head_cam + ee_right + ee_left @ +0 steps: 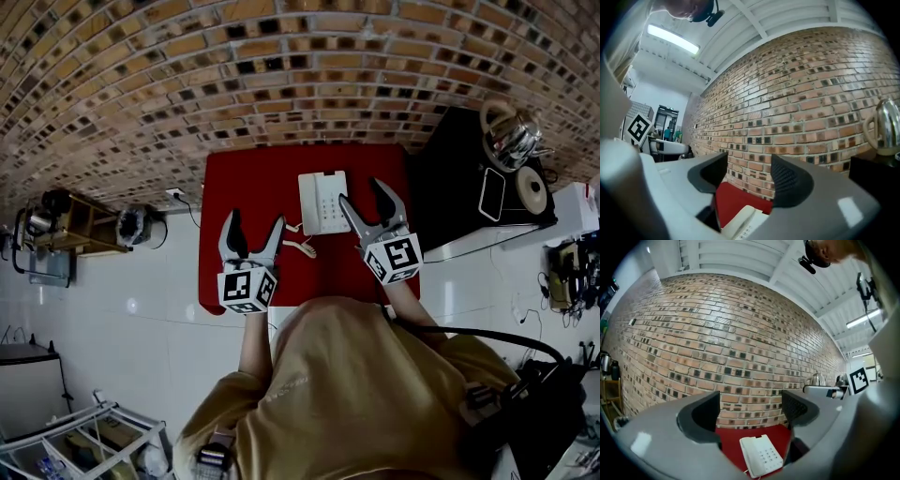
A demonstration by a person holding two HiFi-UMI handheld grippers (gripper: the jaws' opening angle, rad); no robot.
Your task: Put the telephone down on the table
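A white telephone base lies on the red table, near its far edge. The white handset lies on the table just in front of the base, joined to it by a curly cord. My left gripper is open and empty, left of the handset and apart from it. My right gripper is open and empty, its left finger beside the base's right edge. In the left gripper view the telephone base lies below the open gripper. The right gripper view shows only a corner of the base under the open gripper.
A brick wall stands right behind the table. A black cabinet at the right carries a metal kettle. A wooden shelf stands on the white tiled floor at the left. The person's body fills the lower middle.
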